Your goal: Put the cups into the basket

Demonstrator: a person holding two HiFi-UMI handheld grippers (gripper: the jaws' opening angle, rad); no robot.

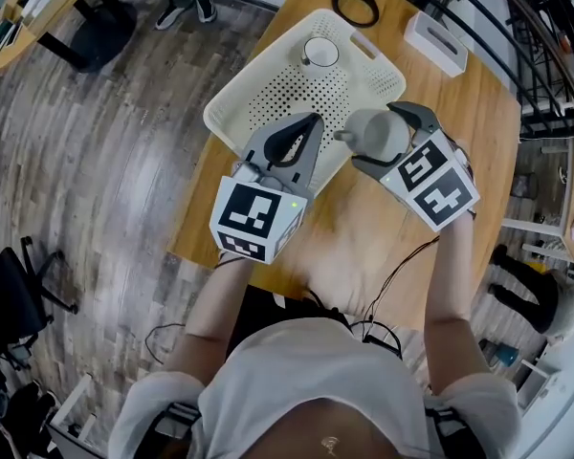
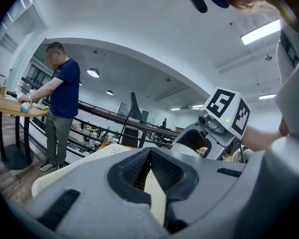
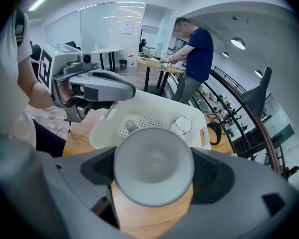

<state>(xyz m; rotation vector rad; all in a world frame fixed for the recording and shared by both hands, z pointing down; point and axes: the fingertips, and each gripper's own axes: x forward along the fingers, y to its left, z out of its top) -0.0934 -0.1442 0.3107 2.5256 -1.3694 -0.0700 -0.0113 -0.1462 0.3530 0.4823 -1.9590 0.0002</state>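
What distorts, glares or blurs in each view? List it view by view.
Head view: fisheye bends the floor planks and table edges; lighting even. Left gripper view: black round vignette, ceiling strip light glares. Right gripper view: the close cup looks slightly soft, background bowed.

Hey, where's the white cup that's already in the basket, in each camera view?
Head view: white cup at top centre, at the basket's far end.
Left gripper view: not in it.
Right gripper view: just right of centre, above the grey cup.
Shared landmark: the basket, in all three.
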